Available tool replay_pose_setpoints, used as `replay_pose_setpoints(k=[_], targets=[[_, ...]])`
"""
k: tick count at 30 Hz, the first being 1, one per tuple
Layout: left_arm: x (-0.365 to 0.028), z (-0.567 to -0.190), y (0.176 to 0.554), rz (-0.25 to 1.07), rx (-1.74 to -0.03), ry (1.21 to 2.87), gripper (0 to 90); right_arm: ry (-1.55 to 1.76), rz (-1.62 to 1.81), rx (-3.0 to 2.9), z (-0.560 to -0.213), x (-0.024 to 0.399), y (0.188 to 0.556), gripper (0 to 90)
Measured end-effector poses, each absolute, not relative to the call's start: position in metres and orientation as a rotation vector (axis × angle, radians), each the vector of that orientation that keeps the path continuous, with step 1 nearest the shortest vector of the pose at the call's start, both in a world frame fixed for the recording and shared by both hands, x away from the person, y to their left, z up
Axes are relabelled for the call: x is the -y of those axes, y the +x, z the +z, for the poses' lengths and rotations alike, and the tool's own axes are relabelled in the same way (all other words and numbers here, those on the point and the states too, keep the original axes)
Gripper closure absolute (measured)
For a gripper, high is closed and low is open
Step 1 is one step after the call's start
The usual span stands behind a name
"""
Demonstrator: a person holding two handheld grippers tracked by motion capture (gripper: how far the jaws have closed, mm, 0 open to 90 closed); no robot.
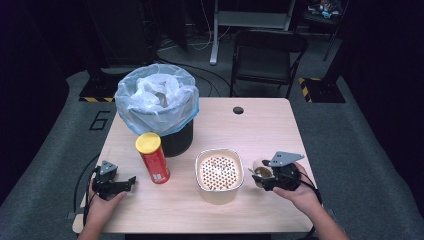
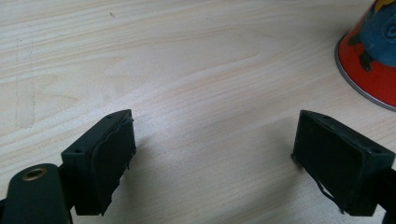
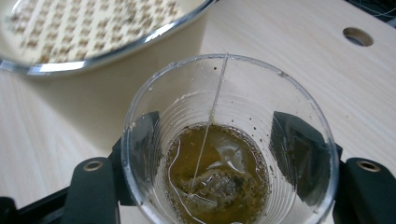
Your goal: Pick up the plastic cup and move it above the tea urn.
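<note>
My right hand-held gripper (image 3: 224,158) clamps a clear plastic cup (image 3: 229,140) of tea with a teabag (image 3: 210,186), just beside the strainer bowl (image 1: 219,175). My left hand-held gripper (image 2: 215,158) rests wide on the counter (image 2: 187,70), empty.

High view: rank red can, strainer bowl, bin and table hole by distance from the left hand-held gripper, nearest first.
From the left hand-held gripper, at the table's near left:
1. Red can, yellow lid, just to its right.
2. Strainer bowl, further right, mid table.
3. Bin with the blue liner, behind the can, toward the far edge.
4. Table hole, far edge, right of the bin.
</note>
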State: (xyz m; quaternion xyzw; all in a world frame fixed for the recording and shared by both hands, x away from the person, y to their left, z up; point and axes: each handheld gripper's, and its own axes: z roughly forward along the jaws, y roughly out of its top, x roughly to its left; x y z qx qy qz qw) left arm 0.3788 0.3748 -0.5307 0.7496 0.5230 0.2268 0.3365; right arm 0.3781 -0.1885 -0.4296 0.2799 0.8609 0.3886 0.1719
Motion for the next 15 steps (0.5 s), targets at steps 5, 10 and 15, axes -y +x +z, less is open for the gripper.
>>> replay_pose_setpoints(k=[5,10,15], targets=[[-0.375,-0.531,0.379,0.595,-1.362,1.95,12.7,0.842,1.142,-2.416,-0.423,0.19,0.398,33.7],[-0.375,-0.531,0.379,0.592,-1.363,1.954,12.7,0.822,1.139,-2.398,-0.415,0.189,0.416,33.7],[-0.375,-0.531,0.379,0.594,-1.362,1.95,12.7,0.806,1.135,-2.392,-0.408,0.187,0.429,33.8]])
